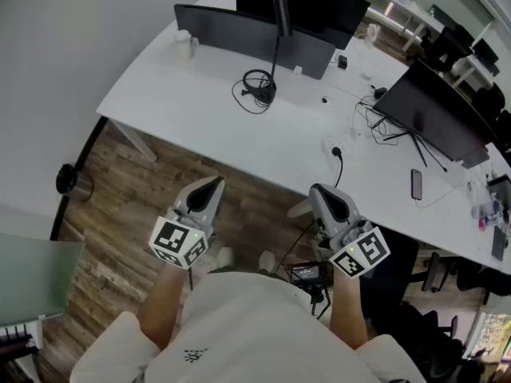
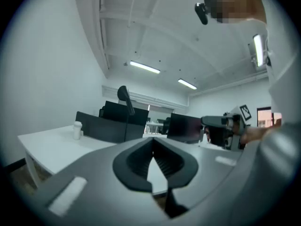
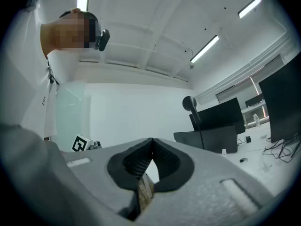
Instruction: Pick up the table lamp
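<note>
The white surface [image 1: 184,94] held the lamp [image 1: 276,50] untouched, well apart from the closed, empty left claw [image 1: 214,183] and right claw [image 1: 318,190]; the approach stage apparently required reaching forward and opening.

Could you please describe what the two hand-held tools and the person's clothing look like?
The left tool and right tool are grey tapering shells with black ribbed pads; each carries a white cube with black square markers. The person wears a white short-sleeved shirt.

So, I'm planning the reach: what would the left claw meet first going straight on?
Likely the lamp or the black screen behind it; the left claw seems above the desk, though depth is unclear.
</note>
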Demonstrator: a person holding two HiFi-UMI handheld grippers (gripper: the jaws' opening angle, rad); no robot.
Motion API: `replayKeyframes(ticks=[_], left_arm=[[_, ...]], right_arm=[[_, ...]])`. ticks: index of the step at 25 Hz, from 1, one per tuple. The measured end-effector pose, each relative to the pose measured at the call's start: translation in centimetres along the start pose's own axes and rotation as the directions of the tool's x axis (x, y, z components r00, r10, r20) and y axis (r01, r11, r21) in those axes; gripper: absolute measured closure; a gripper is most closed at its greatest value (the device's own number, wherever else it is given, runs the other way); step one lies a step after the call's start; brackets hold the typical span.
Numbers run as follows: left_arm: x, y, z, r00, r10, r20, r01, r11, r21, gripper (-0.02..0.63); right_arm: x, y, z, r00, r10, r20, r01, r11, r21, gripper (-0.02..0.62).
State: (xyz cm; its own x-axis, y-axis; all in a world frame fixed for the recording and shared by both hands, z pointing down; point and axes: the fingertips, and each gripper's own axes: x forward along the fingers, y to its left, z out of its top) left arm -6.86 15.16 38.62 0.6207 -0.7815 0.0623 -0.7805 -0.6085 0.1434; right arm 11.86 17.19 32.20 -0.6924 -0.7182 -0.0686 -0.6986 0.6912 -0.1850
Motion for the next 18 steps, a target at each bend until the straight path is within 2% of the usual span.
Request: replayKeyframes(ticks=[14,18], left_arm=[[0.0,2.0,0.5,1.000,-0.026,-0.002,0.026,1.000,-0.009,0.611],[0.4,2.6,0.1,0.999,-0.042,-0.024,0.043,0.999,0.004,0.611]], right_arm=[[1.5,0.1,0.1,0.999,-0.037,0.012,0.036,0.999,0.031,0.594],[1.8,-0.5,0.1,0.997,-0.071,0.013,0.071,0.997,0.041,0.594]])
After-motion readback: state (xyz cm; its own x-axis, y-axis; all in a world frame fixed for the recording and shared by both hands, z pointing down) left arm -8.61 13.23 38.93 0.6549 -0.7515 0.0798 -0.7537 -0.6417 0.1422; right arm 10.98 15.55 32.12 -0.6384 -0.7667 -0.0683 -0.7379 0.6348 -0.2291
